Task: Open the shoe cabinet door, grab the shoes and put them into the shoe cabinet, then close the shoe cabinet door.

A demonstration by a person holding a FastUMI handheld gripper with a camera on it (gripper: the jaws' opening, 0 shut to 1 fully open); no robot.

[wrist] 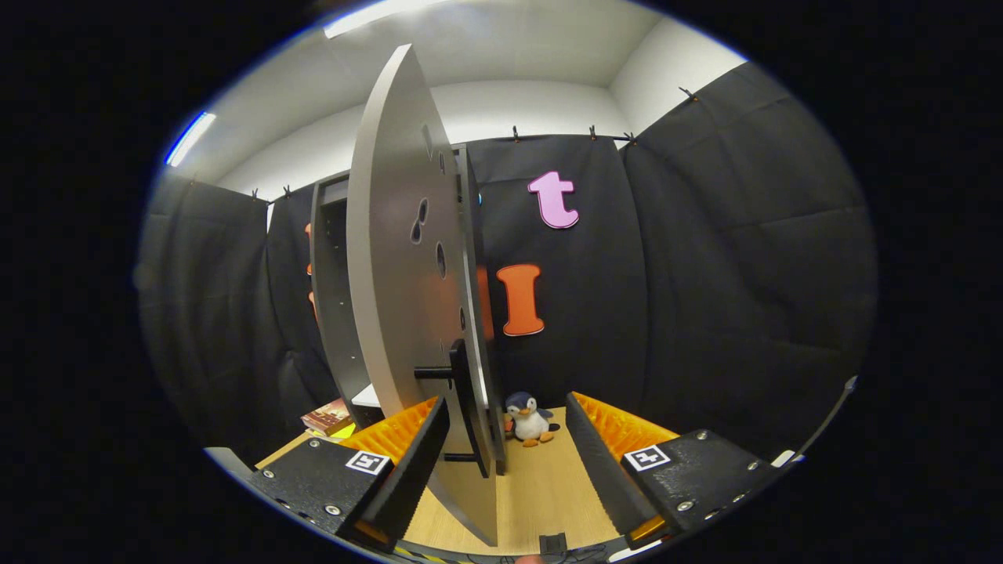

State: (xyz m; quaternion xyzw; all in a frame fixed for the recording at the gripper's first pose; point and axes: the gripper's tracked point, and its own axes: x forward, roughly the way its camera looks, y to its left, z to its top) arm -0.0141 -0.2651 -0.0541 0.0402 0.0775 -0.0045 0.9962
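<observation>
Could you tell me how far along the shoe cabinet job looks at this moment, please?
Done: the cabinet door stands swung open, edge-on to the camera, with the cabinet behind it. In hand: the gripper is open, its fingers either side of the door's black handle without pressing it. Left: picking up the shoes, putting them inside and closing the door. A toy penguin sits on the floor beyond.

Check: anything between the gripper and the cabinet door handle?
Nothing visible. The gripper is open, and the edge of the swung-open door with its black handle sits between the fingers, close to the left one. The toy penguin lies beyond, on the floor by the wall.
</observation>
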